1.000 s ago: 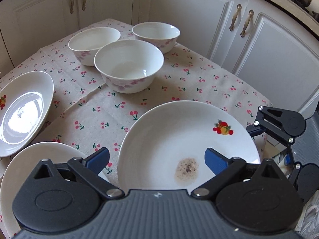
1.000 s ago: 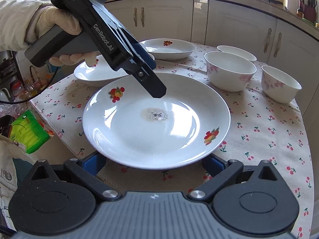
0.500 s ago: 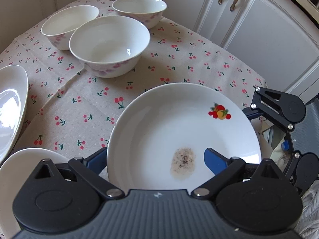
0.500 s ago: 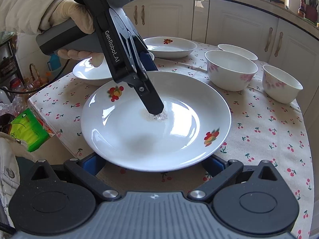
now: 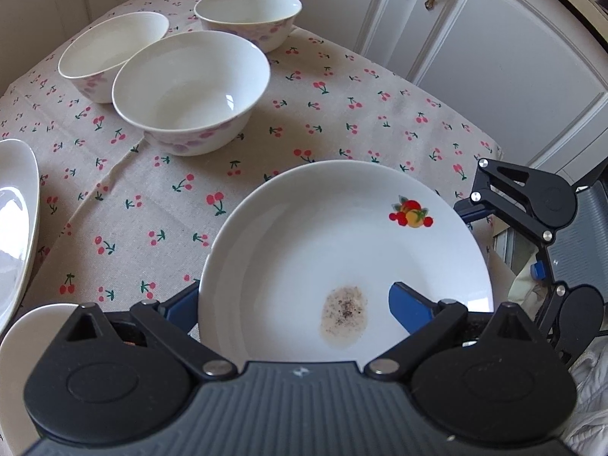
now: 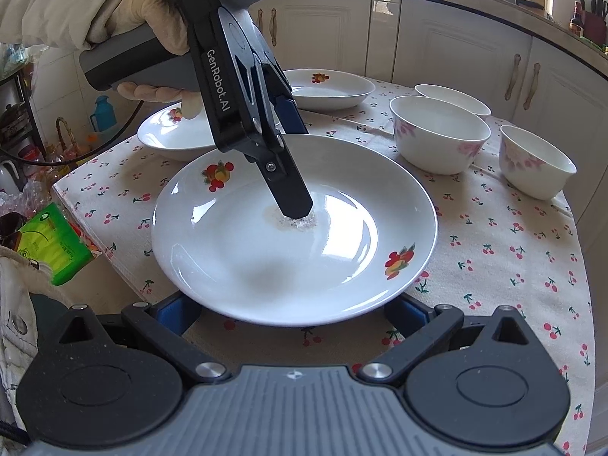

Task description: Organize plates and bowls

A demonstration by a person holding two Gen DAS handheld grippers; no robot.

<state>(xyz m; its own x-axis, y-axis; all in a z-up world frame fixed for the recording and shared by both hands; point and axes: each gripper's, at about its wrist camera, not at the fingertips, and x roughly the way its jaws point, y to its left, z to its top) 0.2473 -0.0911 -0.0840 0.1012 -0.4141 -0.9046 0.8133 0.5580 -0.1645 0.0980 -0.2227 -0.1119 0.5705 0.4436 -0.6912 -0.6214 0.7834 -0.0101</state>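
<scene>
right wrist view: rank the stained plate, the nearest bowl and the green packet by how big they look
1. stained plate, by far the largest.
2. nearest bowl.
3. green packet, partly cut off by the table edge.
The plate sits closest to the camera, which exaggerates its lead.

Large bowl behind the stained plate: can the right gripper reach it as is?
Probably not straight ahead: the stained plate lies between the right gripper and the large bowl, with the left gripper over it. Skirting the plate's right side over bare tablecloth looks free.
</scene>
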